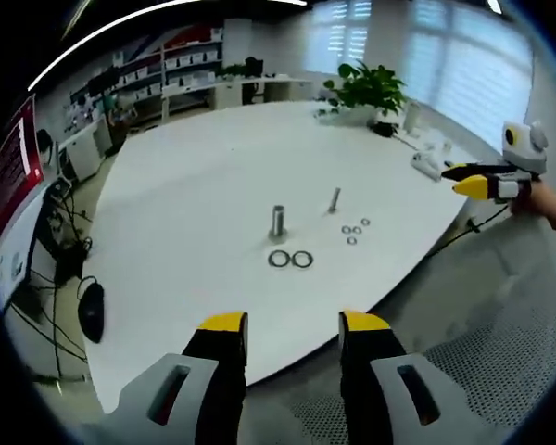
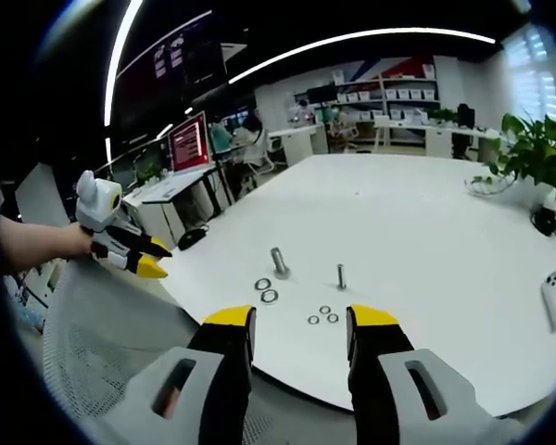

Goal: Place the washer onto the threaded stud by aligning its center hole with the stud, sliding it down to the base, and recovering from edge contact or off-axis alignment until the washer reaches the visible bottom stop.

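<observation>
Threaded stud upright, seemingly vertical.

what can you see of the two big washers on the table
The two large washers are dark metallic rings lying flat on the white table, side by side and close enough that they may touch. They sit just in front of the thicker upright stud, not on it, with smaller washers off to one side. Nothing grips them; in the right gripper view they lie beyond the open jaws.

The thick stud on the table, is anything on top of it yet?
No. The thick stud stands bare, its top uncovered. Two large washers lie flat on the table beside its base.
</observation>
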